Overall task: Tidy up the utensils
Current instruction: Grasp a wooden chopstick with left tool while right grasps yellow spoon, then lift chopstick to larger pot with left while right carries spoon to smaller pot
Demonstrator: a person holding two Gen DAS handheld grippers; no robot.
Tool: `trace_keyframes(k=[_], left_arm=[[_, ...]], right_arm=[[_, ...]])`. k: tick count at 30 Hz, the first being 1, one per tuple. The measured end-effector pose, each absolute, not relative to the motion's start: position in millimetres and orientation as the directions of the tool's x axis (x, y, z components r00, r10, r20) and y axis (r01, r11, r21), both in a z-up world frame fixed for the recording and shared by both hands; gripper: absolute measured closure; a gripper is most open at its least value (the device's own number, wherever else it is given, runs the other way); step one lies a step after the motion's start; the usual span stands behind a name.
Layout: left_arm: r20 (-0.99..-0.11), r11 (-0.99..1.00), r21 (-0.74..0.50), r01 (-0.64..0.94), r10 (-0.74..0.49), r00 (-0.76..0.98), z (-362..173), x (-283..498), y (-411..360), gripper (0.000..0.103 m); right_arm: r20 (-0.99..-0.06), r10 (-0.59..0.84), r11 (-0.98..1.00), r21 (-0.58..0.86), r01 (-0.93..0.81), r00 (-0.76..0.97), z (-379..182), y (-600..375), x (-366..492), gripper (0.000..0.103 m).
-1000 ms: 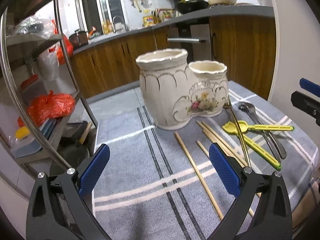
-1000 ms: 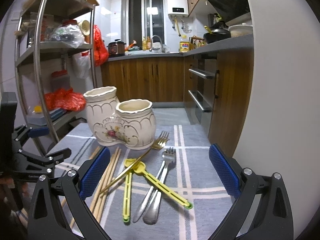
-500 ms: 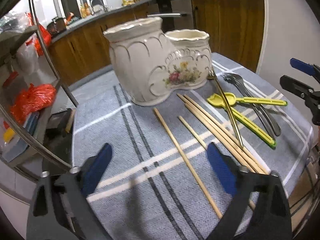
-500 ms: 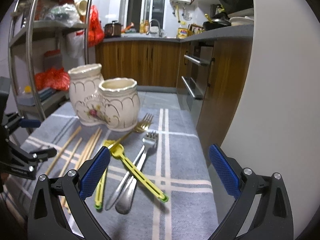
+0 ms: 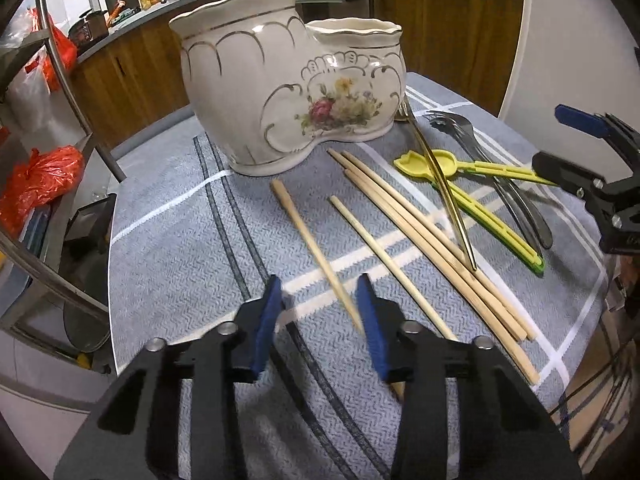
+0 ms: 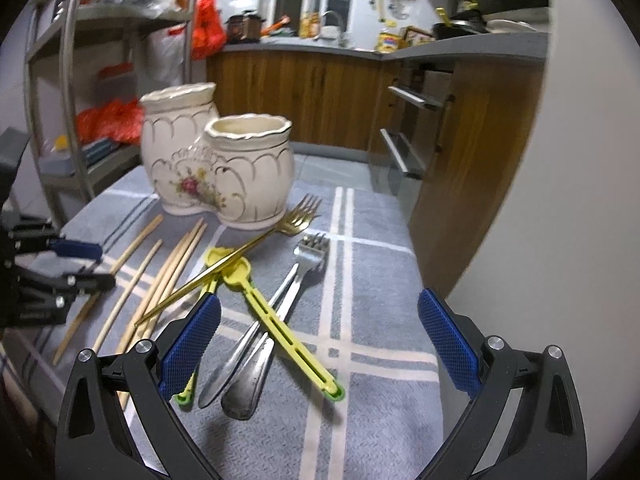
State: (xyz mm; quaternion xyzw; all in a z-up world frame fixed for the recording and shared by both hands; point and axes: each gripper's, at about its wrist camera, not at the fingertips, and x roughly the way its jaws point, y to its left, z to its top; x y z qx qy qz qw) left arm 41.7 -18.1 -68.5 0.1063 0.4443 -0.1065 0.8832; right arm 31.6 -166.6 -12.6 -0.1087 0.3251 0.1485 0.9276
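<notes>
A cream twin-pot ceramic holder (image 5: 288, 92) (image 6: 216, 168) stands on the grey striped cloth (image 5: 180, 260). Several wooden chopsticks lie in front of it. The leftmost chopstick (image 5: 308, 240) has its near end between the closing jaws of my left gripper (image 5: 318, 284), close to the right pad; the pads do not press it. A gold fork (image 6: 256, 240) lies across two yellow plastic utensils (image 6: 280, 324). A silver fork and spoon (image 6: 276, 304) lie beside them. My right gripper (image 6: 320, 300) hangs open above these, holding nothing.
A metal shelf rack (image 5: 60, 80) with red bags (image 5: 36, 180) stands left of the table. Wooden cabinets (image 6: 320, 96) run along the back. A white wall (image 6: 560, 200) rises at the right. The cloth's right edge is near the right gripper (image 5: 554, 136).
My left gripper has tipped down and come closer to the chopsticks, its jaws narrowing from wide open. My right gripper has dropped nearer the forks and yellow utensils, still open.
</notes>
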Motion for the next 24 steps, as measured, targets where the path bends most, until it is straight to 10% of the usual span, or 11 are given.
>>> trace_keyframes(k=[4, 14, 24], left_arm=[[-0.820, 0.951, 0.080, 0.300, -0.108, 0.562, -67, 49, -14, 0.092], [-0.848, 0.931, 0.054, 0.361, -0.147, 0.508, -59, 52, -1, 0.097], [-0.860, 0.923, 0.029, 0.384, -0.173, 0.480, -61, 54, 1, 0.097]], right_arm=[[-0.695, 0.259, 0.887, -0.104, -0.450, 0.671, -13, -154, 44, 0.008], [-0.811, 0.274, 0.791, -0.115, -0.601, 0.516, -22, -127, 65, 0.060], [-0.895, 0.202, 0.703, -0.150, -0.695, 0.398, -35, -105, 78, 0.083]])
